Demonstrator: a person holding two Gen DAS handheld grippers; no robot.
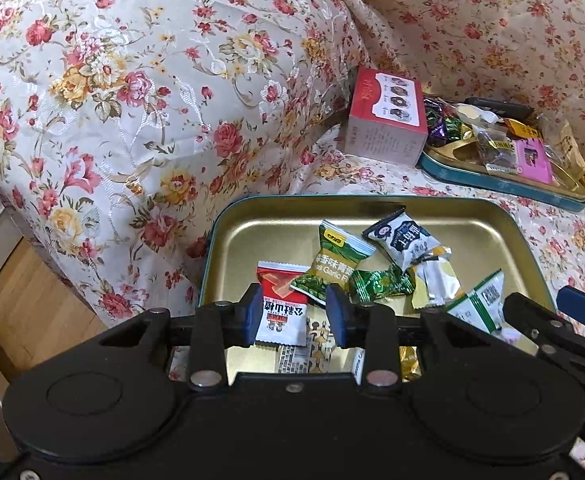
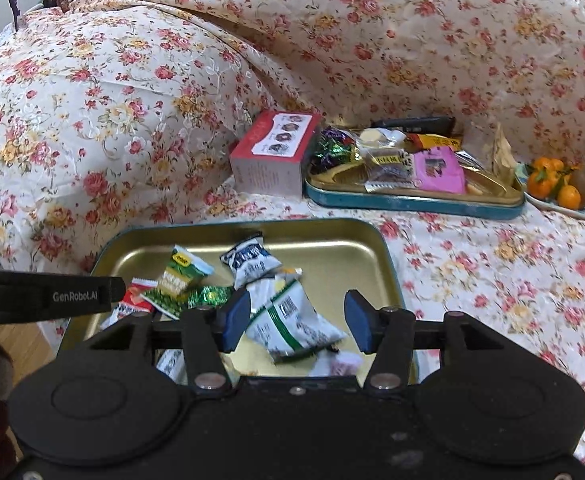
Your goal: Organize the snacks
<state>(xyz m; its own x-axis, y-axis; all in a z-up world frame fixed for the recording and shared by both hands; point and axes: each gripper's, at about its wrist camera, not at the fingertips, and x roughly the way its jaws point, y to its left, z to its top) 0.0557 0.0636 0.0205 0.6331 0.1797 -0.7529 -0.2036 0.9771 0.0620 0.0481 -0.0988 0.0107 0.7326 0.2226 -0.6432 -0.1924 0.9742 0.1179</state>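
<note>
I have both grippers over the near tin [image 1: 488,216], which lies on the floral cover [image 1: 132,100]; the left gripper [image 1: 294,312] is part open, its pads either side of the red packet [image 1: 282,304], and I cannot tell whether they touch it; the right gripper [image 2: 298,320] is wide, its jaws astride the white-and-green packet [image 2: 292,320] without pinching it. Loose in this tin lie also a green garlic packet [image 1: 332,264], a dark blue-and-white packet [image 1: 402,240] and a green foil sweet [image 1: 380,282], in a heap, unsorted. The far tin [image 2: 412,202] beside the red box [image 2: 276,152] already holds a mixed pile, a pink packet [image 2: 438,170] among it; oranges [image 2: 564,188] sit at its right. I judge the sorting barely half done; every near packet has yet to be placed.
</note>
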